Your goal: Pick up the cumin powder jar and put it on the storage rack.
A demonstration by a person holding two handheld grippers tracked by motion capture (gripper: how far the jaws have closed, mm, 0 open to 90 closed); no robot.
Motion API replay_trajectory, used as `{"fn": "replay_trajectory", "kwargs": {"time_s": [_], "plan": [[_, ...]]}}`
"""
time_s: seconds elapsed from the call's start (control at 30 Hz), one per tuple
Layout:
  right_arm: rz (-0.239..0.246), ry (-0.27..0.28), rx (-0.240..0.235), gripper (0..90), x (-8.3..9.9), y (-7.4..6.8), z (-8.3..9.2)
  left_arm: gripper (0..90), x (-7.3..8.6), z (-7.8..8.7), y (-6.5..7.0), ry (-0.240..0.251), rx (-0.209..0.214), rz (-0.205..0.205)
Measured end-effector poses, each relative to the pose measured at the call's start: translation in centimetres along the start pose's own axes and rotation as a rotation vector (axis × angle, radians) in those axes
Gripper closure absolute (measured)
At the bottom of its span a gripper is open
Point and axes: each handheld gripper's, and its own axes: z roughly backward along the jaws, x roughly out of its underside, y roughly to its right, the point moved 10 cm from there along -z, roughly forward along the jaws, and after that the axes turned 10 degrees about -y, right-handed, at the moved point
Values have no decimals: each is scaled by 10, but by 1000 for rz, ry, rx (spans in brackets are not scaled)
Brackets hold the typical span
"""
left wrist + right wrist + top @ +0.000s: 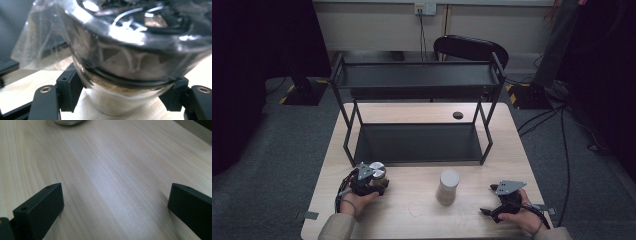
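1. Clear jar [120, 75], lower left of the high view, sits clamped in my left gripper [371, 181].
2. Right gripper [504, 197] rests released, lower right.
3. Rack [417, 90] shelves await; I judge lifting and placing remain.

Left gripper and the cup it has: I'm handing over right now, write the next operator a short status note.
Left gripper: shut on the plastic-wrapped cup, low on the table before the rack.
Right gripper: open, holding nothing, resting low at the table's right.
Pale canister: upright between the two, untouched.
Done: cup gripped.
Left: probably lift it and place it, perhaps on the rack; the canister likely follows.
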Motion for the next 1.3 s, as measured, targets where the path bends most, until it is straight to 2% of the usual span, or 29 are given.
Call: {"fn": "replay_trajectory", "kwargs": {"time_s": [0.07,0.17,0.27,0.43,0.67,0.7,0.73,0.83,1.13,1.3], "plan": [[0,0,0,0,0,0,0,305,-1,1,1,-3,-7,-14],[0,0,0,0,0,0,0,307,-1,1,0,-3,-3,-11],[0,0,0,0,0,0,0,307,-1,2,-1,-5,8,-20],[0,0,0,0,0,0,0,307,-2,4,0,-7,26,-13],[0,0,0,0,0,0,0,307,-10,18,0,0,51,-21],[0,0,0,0,0,0,0,308,-11,20,0,0,58,-36],[0,0,1,0,0,0,0,308,-12,22,0,9,69,-31],[0,0,0,0,0,0,0,307,-17,27,-1,-1,81,-37],[0,0,0,0,0,0,0,308,-44,58,-3,-5,122,-45],[0,0,0,0,0,0,0,308,-58,69,-5,-3,140,-43]]}}
